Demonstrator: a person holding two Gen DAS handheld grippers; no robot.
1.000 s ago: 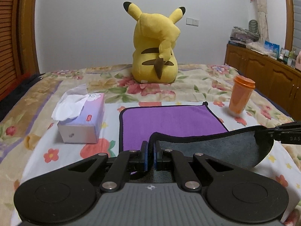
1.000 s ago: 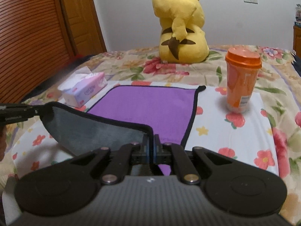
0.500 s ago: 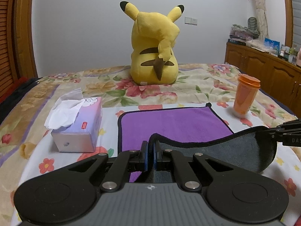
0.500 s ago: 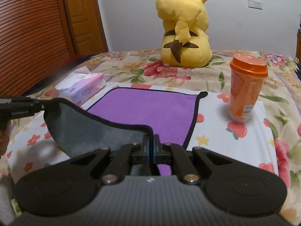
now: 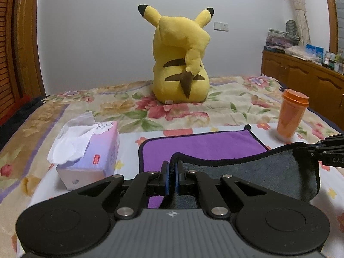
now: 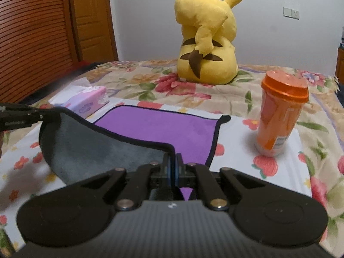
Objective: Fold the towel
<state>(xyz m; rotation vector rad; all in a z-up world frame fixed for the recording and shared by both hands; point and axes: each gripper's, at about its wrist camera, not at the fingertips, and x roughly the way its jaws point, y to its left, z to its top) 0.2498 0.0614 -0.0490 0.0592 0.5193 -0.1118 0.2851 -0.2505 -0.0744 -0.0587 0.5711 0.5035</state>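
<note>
A towel, purple on top (image 5: 206,146) (image 6: 163,126) and grey underneath, with a black hem, lies on the flowered bed. Its near edge is lifted off the bed and hangs between my grippers, grey side (image 5: 253,167) (image 6: 101,150) showing. My left gripper (image 5: 171,169) is shut on the near left corner. My right gripper (image 6: 173,163) is shut on the near right corner. Each gripper also shows at the edge of the other's view, the right one (image 5: 322,152) and the left one (image 6: 19,116).
A tissue box (image 5: 90,157) (image 6: 88,103) stands left of the towel. An orange lidded cup (image 5: 291,116) (image 6: 279,114) stands to its right. A yellow plush toy (image 5: 180,64) (image 6: 206,40) sits behind it. A wooden cabinet (image 5: 305,75) stands at the far right.
Both grippers have moved forward over the bed with the lifted towel edge, closer to the far edge, the plush toy and the cup.
</note>
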